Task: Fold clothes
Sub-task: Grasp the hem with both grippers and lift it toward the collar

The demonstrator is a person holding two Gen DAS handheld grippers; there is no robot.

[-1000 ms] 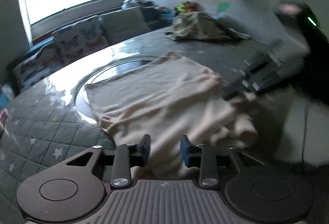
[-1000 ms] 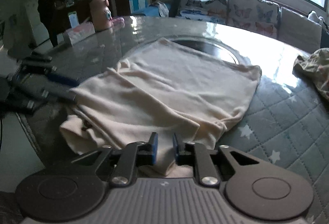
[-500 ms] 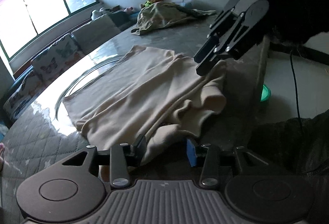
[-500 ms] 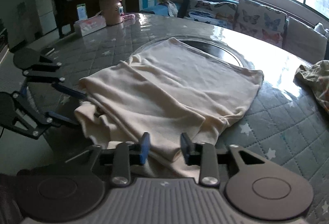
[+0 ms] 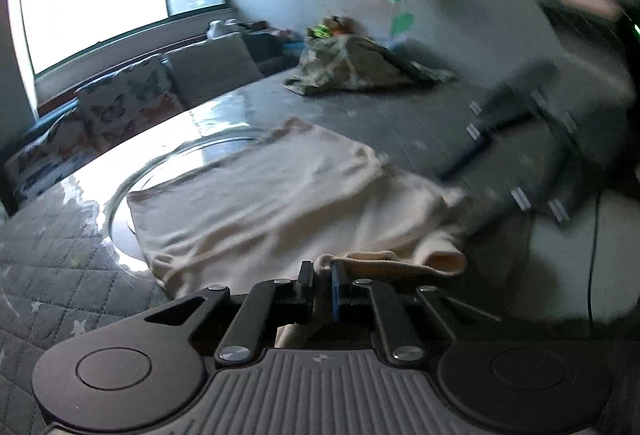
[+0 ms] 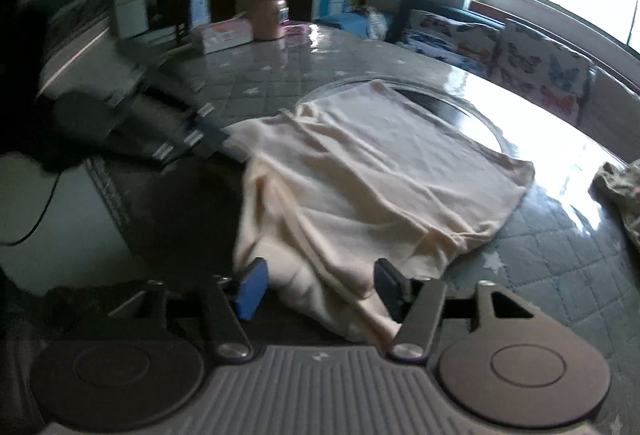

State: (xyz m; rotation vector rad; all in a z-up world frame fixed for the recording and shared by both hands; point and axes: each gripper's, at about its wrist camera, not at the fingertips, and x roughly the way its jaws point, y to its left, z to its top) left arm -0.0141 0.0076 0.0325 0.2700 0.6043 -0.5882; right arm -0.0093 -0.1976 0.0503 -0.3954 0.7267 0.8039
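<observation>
On the desk (image 6: 552,259) — cream garment (image 6: 384,171), spread flat, near end bunched at the edge.
Left gripper (image 5: 320,277) pinches a cuff, ready for lifting; right gripper (image 6: 320,285) — fingers wide, straddling the hem.

Two garments lie on the counter (image 6: 552,259): one cream garment (image 6: 380,171) in the middle and one camouflage-patterned garment (image 5: 360,65) at the far right. Two grippers are in view, the left gripper (image 5: 320,283) and the right gripper (image 6: 320,289). One tissue box (image 6: 222,35) and one pink jar (image 6: 272,9) stand at the far left.
</observation>
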